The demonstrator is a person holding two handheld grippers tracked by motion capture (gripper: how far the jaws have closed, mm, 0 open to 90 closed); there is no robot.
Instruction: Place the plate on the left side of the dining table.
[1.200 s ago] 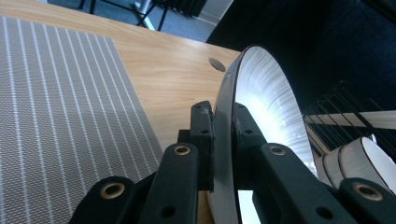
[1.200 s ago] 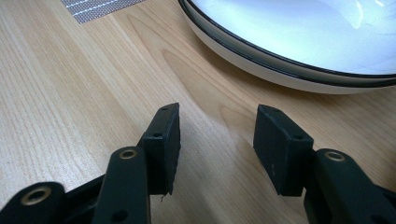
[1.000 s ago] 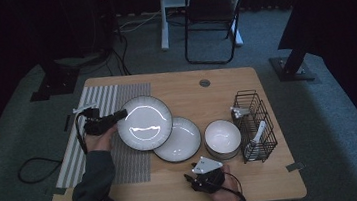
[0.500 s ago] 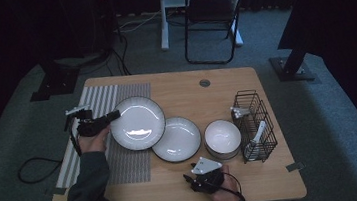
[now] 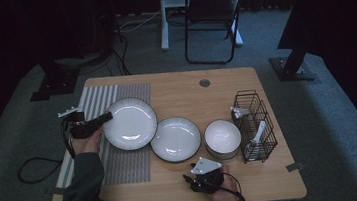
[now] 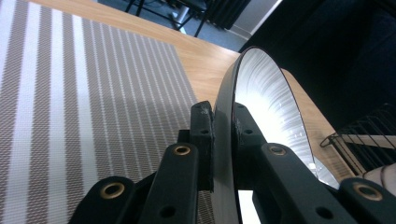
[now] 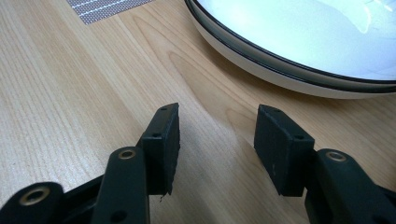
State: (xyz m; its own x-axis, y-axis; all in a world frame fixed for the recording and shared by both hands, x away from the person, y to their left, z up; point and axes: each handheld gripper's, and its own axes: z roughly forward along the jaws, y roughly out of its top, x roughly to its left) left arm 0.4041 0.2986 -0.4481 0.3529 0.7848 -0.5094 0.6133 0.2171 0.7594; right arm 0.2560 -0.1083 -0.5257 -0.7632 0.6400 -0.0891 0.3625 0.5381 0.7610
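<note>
1. Left hand-held gripper point(image 5: 104, 118): at the left side of the light wooden tabletop point(image 5: 175, 88), black jaws clamped on the near-left rim of the large round white plate with a dark rim point(image 5: 130, 123).
2. Same grip in the left gripper view point(image 6: 223, 140): one pad on each face of the plate point(image 6: 261, 93), plate edge-on between them.
3. Large white plate: over the right edge of the grey-and-white striped woven placemat point(image 5: 100, 134), partly above bare tabletop; whether resting or lifted cannot be told.
4. Right hand-held gripper point(image 5: 199, 177): at the near edge of the tabletop, jaws parted and holding nothing, just before the medium round white plate with a dark rim point(image 5: 175, 139).
5. Right gripper view: gap between the pads over bare wood point(image 7: 217, 140); rim of the medium plate point(image 7: 280, 70) close beyond, not touched.
6. Medium plate: flat on the tabletop, just beside the large plate.
7. White round bowl point(image 5: 222, 138): right of the medium plate, beside the black wire rack point(image 5: 254, 122).
8. Black wire rack: near the right edge, holding white utensils point(image 5: 256, 136).
</note>
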